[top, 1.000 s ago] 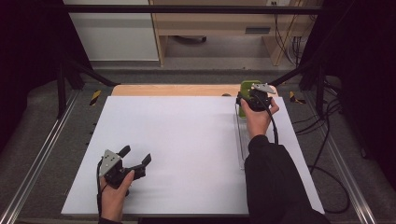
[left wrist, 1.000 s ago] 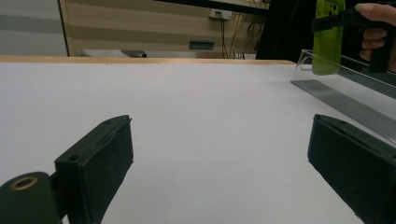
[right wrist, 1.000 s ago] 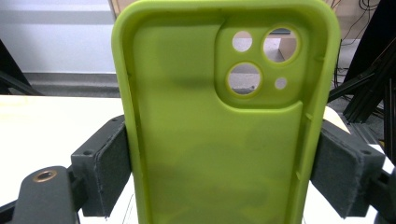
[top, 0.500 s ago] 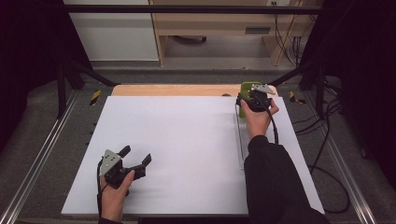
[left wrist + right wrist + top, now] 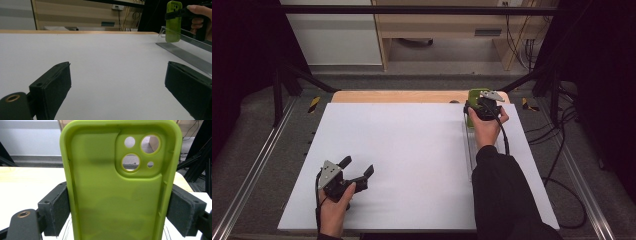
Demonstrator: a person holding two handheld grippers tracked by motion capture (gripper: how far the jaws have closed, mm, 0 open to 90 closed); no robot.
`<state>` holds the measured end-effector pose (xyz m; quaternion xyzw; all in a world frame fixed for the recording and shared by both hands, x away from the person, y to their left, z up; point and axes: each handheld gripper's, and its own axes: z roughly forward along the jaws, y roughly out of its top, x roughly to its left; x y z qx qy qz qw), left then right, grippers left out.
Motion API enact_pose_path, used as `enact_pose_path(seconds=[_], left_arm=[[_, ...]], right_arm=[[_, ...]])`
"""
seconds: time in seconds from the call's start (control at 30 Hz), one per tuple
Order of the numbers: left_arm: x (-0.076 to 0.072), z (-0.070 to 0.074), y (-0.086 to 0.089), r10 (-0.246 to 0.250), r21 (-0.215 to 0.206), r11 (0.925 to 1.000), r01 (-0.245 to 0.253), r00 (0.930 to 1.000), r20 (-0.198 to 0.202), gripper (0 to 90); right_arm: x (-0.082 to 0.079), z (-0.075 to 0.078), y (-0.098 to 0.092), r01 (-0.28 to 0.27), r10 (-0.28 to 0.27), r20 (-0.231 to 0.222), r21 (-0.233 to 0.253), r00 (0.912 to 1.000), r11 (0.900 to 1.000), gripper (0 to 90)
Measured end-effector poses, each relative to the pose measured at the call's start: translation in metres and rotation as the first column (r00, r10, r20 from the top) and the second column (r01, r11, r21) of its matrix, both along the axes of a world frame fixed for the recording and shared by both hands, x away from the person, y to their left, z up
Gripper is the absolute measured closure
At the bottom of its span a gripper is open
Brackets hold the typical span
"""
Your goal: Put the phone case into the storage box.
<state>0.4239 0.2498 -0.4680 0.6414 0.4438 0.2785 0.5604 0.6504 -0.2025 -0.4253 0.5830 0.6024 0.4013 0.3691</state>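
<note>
**Green case clamped over the clear rack, placement pending**

My right gripper (image 5: 477,106) pinches the green phone case (image 5: 120,195) by its two long edges, upright, at the far right of the white table (image 5: 412,150), over the far end of the clear rack (image 5: 185,51). I judge this the placing step: next I need a straight, slow descent so the case's lower edge meets the rack squarely. My left gripper (image 5: 357,170) rests near the front left, jaws spread wide, holding nothing. The case's bottom edge is cut off, so whether it touches the rack I cannot tell.
</note>
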Motion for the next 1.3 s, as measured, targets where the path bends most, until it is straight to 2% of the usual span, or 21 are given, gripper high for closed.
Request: enact_pose_path(seconds=[1.07, 1.3], left_arm=[[0.0000, -0.0002, -0.0021, -0.010, 0.009, 0.9999, 0.010, 1.0000, 0.000, 6.3], [0.0001, -0.0002, -0.0022, -0.010, 0.011, 0.9999, 0.010, 0.9999, 0.001, 6.3]], right_arm=[[0.0039, -0.0081, 0.0011, 0.007, -0.007, -0.013, 0.013, 0.9999, 1.000, 15.8], [0.0038, -0.0080, 0.0003, 0.007, -0.007, 0.003, 0.017, 1.0000, 1.000, 15.8]])
